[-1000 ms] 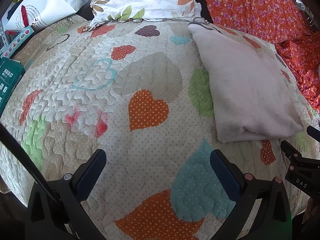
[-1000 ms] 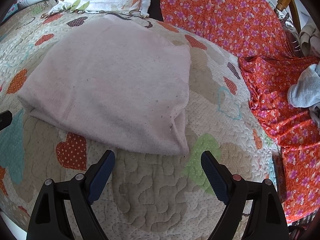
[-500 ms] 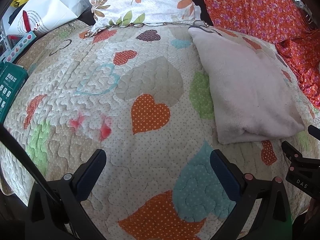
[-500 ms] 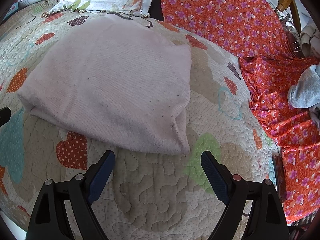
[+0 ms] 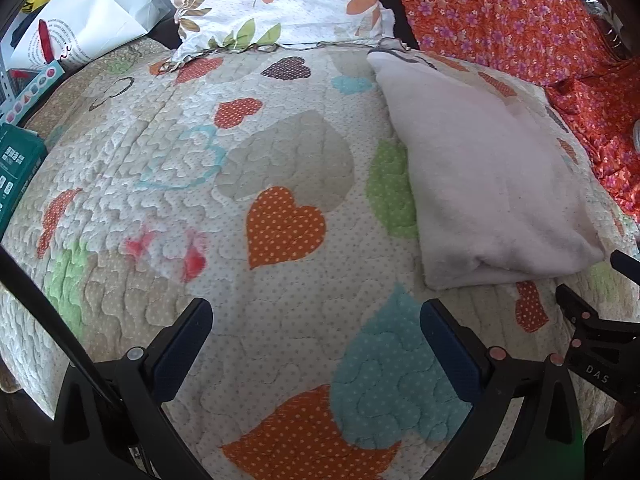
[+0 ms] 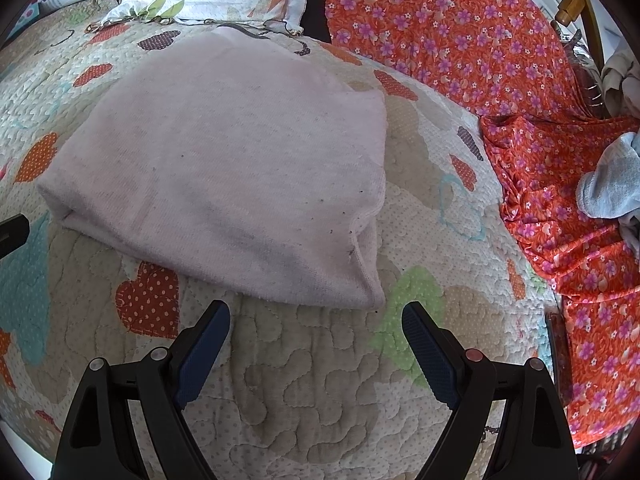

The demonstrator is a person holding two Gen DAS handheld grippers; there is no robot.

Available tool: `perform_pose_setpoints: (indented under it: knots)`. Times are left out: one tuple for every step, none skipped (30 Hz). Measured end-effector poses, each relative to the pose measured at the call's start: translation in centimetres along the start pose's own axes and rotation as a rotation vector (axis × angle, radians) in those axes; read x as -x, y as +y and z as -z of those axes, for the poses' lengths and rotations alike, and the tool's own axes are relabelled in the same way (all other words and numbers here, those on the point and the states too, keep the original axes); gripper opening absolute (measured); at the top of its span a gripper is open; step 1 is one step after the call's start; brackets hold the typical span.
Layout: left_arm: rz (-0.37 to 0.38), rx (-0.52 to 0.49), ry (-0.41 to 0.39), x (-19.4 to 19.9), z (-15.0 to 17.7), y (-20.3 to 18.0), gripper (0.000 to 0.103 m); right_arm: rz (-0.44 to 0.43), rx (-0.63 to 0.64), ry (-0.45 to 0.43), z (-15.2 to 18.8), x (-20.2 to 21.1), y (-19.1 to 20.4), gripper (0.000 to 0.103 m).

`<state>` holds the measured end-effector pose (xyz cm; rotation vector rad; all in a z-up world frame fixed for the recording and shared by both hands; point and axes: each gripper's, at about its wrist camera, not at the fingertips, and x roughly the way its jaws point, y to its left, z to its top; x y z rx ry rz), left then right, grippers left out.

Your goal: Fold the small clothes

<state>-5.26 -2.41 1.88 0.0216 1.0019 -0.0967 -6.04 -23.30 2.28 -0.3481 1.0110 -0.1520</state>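
Left gripper (image 5: 316,334) spread wide, nothing between fingers, hovering over bare quilt (image 5: 280,300). Right gripper (image 6: 316,330) likewise wide apart and empty, tips just short of near edge of folded pale pink garment (image 6: 232,168).

Garment lying flat on quilt, folded into rough rectangle, straight ahead of right gripper and slightly to its left; near right corner shows stacked layers with hem edge curling. Small dark specks on fabric. From left gripper, same garment (image 5: 488,176) sits ahead and well to right, not touching either finger; folded edge facing the gripper.

Orange polka-dot heart patch (image 5: 280,228) directly ahead of left gripper, teal heart patch (image 5: 392,376) beside its right finger. Part of right gripper's black frame visible at far right edge of left wrist view, lettering "DAS" on it.

Floral pillow (image 5: 276,0) beyond garment, at far end of quilt. Orange flowered cloth (image 6: 500,60) ahead-right of right gripper, draped and bunched off quilt's edge. Grey-white crumpled cloth (image 6: 612,184) on top of it at far right. White paper bag (image 5: 88,20) and green box (image 5: 16,168) far left of left gripper.
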Motion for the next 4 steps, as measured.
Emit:
perform_pose_setpoints:
  knots:
    - [0.004,-0.003,-0.002,0.0,-0.03,-0.12,0.103,0.0,-0.001,0.0,0.0,0.01,0.01,0.091]
    - [0.009,-0.004,-0.003,0.01,-0.04,-0.23,0.103,0.0,-0.001,0.0,0.0,0.02,0.01,0.091]
    - [0.013,-0.003,-0.002,0.01,0.0,-0.27,0.103,0.0,0.0,-0.001,-0.01,0.02,0.02,0.091]
    - [0.017,0.0,-0.002,-0.01,-0.03,-0.35,0.103,0.0,0.001,-0.003,-0.03,0.03,0.04,0.091]
